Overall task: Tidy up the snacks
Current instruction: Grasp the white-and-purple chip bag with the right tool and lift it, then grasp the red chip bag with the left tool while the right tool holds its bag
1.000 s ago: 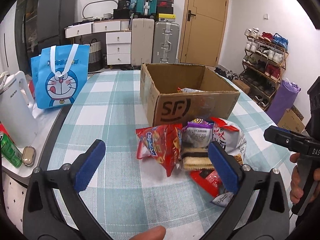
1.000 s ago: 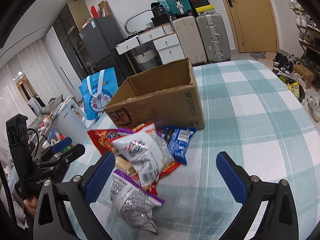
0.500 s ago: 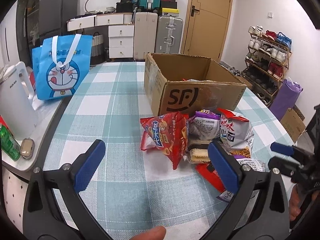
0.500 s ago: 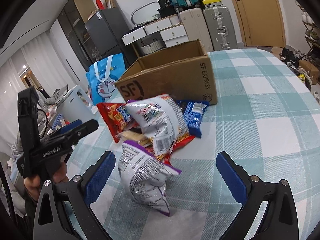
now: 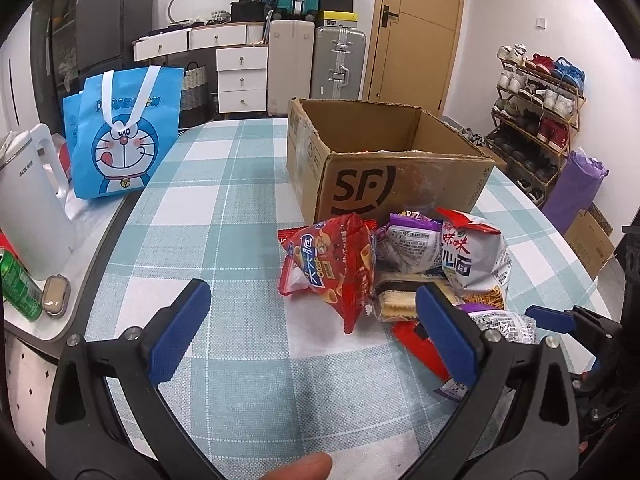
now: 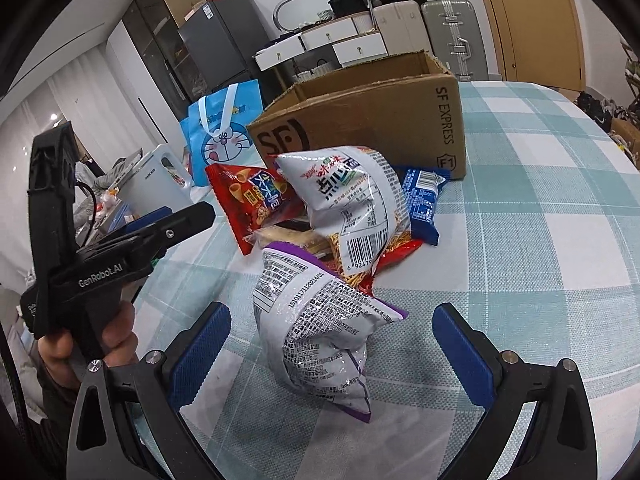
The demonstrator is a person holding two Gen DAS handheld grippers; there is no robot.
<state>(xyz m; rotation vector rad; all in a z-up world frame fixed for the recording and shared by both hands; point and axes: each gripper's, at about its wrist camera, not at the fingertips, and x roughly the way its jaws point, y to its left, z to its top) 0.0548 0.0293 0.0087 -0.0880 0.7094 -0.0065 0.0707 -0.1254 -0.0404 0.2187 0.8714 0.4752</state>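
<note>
Facing the snack pile (image 5: 400,268) heaped on the table (image 5: 224,216) just before the open "SF EXPRESS" box (image 6: 384,120), you hold both tools empty, jaws apart. Your right gripper (image 6: 332,344) brackets the nearest purple-edged silver bag (image 6: 320,328), probably the first pick; your left gripper (image 5: 312,328) hovers near the red "Crisp" bag (image 5: 336,268).

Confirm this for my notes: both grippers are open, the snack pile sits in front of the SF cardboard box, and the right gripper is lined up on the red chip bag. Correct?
Not quite. The right gripper is lined up on the purple-trimmed silver bag, not the red chip bag, as the right wrist view shows. The rest holds: both grippers open, snack pile in front of the SF cardboard box.
</note>
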